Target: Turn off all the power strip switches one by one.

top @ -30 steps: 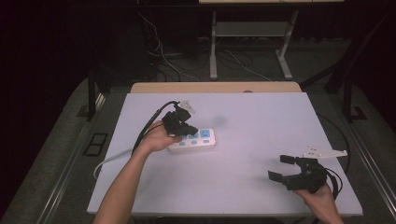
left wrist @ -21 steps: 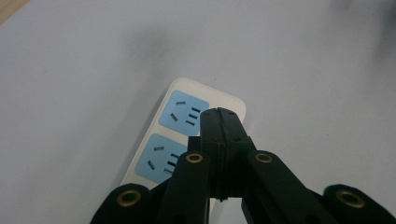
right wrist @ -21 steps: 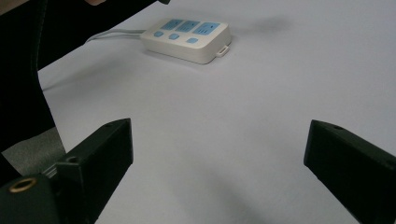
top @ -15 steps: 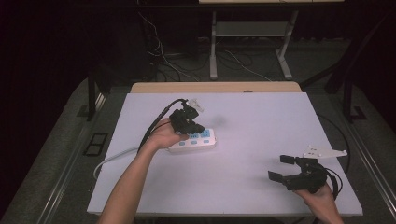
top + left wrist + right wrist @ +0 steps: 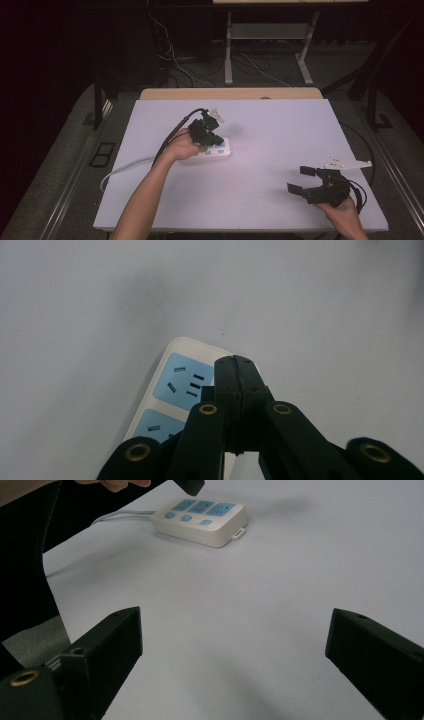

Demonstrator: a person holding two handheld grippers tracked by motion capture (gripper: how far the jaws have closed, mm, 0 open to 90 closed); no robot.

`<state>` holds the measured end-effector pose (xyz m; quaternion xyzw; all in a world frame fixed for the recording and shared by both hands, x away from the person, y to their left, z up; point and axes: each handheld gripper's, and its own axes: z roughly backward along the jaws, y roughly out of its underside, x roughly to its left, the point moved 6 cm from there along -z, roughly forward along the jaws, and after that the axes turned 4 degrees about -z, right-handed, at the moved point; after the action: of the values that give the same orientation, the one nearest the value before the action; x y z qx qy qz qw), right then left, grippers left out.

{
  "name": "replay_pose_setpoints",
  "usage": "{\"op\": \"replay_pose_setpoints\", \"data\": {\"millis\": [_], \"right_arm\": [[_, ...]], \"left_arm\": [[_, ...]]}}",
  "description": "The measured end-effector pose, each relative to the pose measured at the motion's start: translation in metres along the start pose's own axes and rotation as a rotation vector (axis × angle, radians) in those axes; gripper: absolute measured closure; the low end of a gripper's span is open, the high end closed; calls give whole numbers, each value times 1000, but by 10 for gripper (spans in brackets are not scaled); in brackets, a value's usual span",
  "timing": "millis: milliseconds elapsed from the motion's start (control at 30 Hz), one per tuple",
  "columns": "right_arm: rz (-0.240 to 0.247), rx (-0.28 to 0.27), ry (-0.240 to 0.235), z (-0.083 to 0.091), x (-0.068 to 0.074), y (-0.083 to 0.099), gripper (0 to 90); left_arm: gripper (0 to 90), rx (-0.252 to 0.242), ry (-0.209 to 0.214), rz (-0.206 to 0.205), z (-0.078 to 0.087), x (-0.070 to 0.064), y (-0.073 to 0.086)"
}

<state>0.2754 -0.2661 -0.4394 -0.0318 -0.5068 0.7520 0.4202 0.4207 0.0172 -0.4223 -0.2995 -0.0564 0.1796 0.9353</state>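
A white power strip (image 5: 212, 152) with light blue sockets lies left of the table's middle; its grey cord (image 5: 122, 170) runs off toward the left front. My left gripper (image 5: 216, 139) hovers just above the strip, jaws pressed together with nothing between them; its own view shows the shut tips (image 5: 236, 362) over a blue socket on the power strip (image 5: 182, 382). My right gripper (image 5: 301, 180) rests near the front right corner, jaws spread wide and empty. From the right gripper view the power strip (image 5: 200, 522) lies far ahead, with the left gripper's tip (image 5: 187, 486) above it.
The white table (image 5: 280, 135) has a wooden strip along its far edge (image 5: 230, 93). Beyond it stand a frame's metal legs (image 5: 227, 45) and loose cables on a dark floor. Black cables trail from both grippers.
The left hand and its shut gripper have shifted slightly right and up over the power strip. The right gripper has stayed in place, open.
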Motion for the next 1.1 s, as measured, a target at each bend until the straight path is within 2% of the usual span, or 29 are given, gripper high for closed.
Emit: {"op": "replay_pose_setpoints", "data": {"millis": [533,833,1100], "right_arm": [[-2,-1,-1,1,-1,0,80],[0,1,-1,0,-1,0,79],[0,3,-1,0,-1,1,80]], "left_arm": [[894,23,14,10,-19,1,7],[894,31,20,25,-23,3,14],[894,36,27,19,-27,0,13]]}}
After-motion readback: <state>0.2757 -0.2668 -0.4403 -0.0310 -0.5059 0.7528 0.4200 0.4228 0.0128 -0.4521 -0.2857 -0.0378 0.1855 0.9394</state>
